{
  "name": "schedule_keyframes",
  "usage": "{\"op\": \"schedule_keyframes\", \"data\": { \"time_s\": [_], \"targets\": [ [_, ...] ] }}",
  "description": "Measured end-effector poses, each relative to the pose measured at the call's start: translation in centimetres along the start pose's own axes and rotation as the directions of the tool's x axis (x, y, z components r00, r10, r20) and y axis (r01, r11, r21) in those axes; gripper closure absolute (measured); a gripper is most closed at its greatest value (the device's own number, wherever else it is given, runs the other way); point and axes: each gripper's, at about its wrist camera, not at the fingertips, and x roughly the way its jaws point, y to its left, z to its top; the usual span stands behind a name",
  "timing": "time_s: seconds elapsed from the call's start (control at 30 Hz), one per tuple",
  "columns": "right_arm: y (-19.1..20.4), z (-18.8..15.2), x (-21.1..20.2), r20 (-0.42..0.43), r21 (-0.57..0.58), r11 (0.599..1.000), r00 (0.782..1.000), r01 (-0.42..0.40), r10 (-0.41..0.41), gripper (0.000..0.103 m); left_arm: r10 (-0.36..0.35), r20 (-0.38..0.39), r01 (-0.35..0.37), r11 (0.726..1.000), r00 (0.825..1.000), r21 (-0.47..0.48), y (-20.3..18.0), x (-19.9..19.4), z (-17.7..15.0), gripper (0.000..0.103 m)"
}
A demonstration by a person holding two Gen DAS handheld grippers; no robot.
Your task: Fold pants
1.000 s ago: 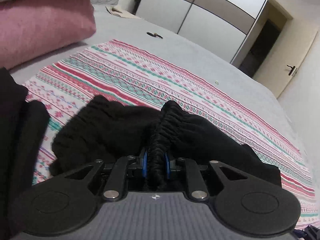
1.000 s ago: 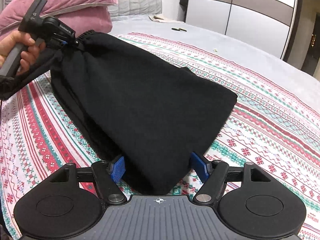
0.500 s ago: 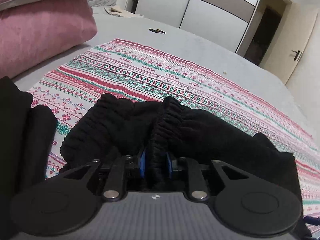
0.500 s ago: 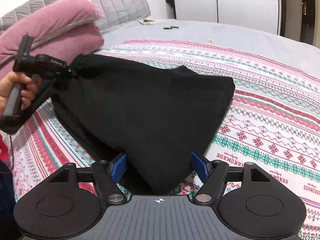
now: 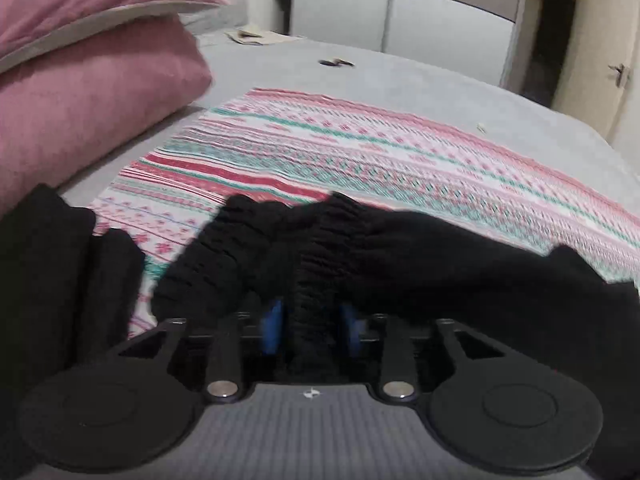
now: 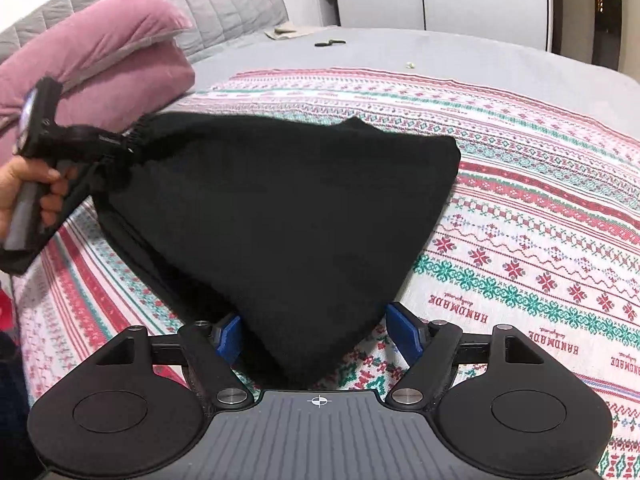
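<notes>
The black pants (image 6: 288, 216) are spread over the patterned blanket (image 6: 540, 216) on the grey bed (image 6: 440, 46), with open blanket seen to the right and pink pillows (image 6: 108, 60) crowding the far left edge. The left gripper (image 5: 312, 320) is clamped on the gathered waistband, and is seen from the right wrist view held out at the pants' left corner (image 6: 120, 142); the right gripper (image 6: 318, 332) is spread wide, a lower fold lying between its blue pads (image 6: 404, 326). Whether that fold is touched by the pads cannot be told, and the left view is motion-blurred.
</notes>
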Motion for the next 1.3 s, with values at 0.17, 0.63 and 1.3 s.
{"op": "schedule_keyframes", "data": {
  "time_s": [0.17, 0.63, 1.3],
  "targets": [
    [-2.2, 0.9, -3.2, 0.143, 0.11, 0.992, 0.989, -0.058, 0.042, 0.029, 0.043, 0.175, -0.055, 0.997, 0.984, 0.061, -1.7, -3.5, -0.1, 0.008],
    [1.0, -0.1, 0.9, -0.062, -0.061, 0.998, 0.998, -0.002, -0.002, 0.101, -0.248, 0.006, 0.243, 0.953, 0.969, 0.183, -8.9, -2.1, -2.9, 0.008],
    [-1.6, -0.1, -0.2, -0.079, 0.102, 0.987, 0.988, -0.124, 0.133, 0.09, -0.429, -0.154, 0.455, 0.805, 0.89, 0.382, -25.4, -1.0, -3.4, 0.003]
  ]
}}
